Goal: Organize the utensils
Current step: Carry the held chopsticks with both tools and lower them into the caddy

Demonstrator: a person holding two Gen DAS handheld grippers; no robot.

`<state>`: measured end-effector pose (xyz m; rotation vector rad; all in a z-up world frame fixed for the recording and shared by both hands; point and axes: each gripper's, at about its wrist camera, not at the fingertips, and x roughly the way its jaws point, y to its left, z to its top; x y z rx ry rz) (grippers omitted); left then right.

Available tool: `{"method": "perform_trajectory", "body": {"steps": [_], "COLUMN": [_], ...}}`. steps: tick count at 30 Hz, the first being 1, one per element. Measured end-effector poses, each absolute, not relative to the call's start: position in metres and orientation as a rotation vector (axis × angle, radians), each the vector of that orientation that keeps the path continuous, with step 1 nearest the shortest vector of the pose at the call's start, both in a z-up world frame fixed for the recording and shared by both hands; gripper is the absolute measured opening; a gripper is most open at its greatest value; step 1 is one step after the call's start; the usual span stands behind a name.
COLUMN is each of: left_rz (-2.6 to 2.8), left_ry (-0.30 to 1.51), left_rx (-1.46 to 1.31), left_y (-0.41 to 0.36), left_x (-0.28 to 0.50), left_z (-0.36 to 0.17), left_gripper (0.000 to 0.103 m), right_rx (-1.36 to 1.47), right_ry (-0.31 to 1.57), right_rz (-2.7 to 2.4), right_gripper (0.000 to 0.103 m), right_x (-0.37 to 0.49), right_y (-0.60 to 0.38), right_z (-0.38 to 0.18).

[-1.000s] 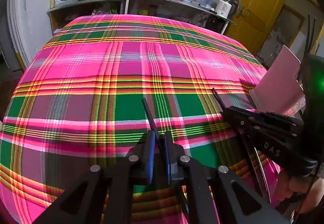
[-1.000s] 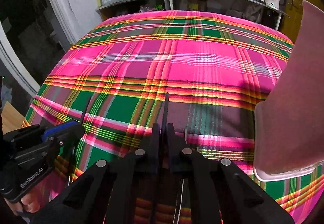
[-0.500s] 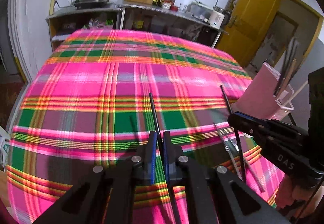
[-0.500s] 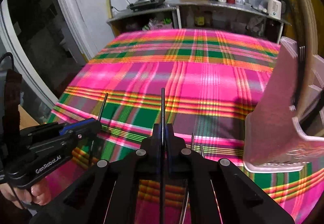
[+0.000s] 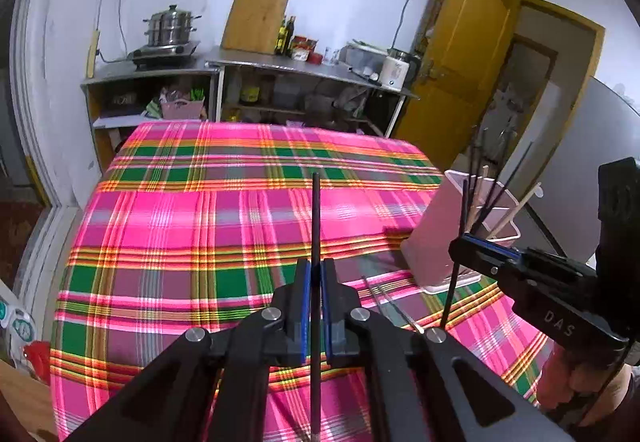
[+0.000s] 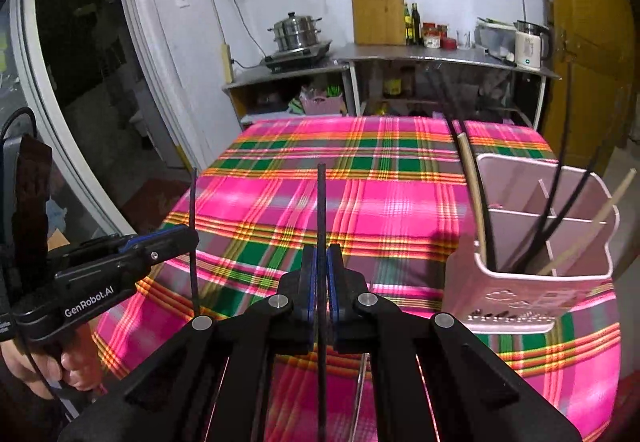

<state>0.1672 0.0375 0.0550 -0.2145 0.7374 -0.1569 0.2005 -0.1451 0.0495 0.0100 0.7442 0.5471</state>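
Note:
My left gripper [image 5: 315, 266] is shut on a black chopstick [image 5: 315, 210] that stands upright between its blue pads, lifted above the plaid tablecloth [image 5: 200, 234]. To its right, my right gripper [image 5: 456, 248] is shut on a second black chopstick [image 5: 464, 202], close to the pink utensil holder [image 5: 434, 238]. In the right wrist view the right gripper [image 6: 322, 254] pinches its chopstick [image 6: 321, 202] upright; the left gripper [image 6: 192, 236] and its chopstick [image 6: 193, 194] are at the left. The holder [image 6: 516, 290] stands at the right with several black and wooden chopsticks in its compartments.
Two silver chopsticks [image 5: 390, 302] lie on the cloth near the holder's base. Behind the table stands a metal counter [image 5: 304, 68] with a steamer pot [image 5: 172, 28], a cutting board, bottles and a kettle. A yellow door [image 5: 460, 54] hangs open at the right.
Both grippers have risen well above the cloth, each carrying its black chopstick, and tilted up. The holder's open top and its chopsticks have come into view.

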Motion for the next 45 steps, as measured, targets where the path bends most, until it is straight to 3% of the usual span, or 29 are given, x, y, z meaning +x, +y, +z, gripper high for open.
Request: {"method": "perform_trajectory", "body": {"steps": [26, 45], "left_rz": [-0.266, -0.429], "left_ry": [0.703, 0.689], "left_rx": [-0.207, -0.208], "left_y": [0.009, -0.058], "left_x": [0.149, 0.185], "left_z": [0.105, 0.141], "left_gripper": [0.004, 0.004], "right_rx": [0.058, 0.144], "right_ry": [0.638, 0.566], "right_rz": [0.502, 0.351], "right_gripper": [0.005, 0.005], "right_x": [0.170, 0.173], "right_y": [-0.195, -0.271], "right_z": [0.097, 0.130]}}
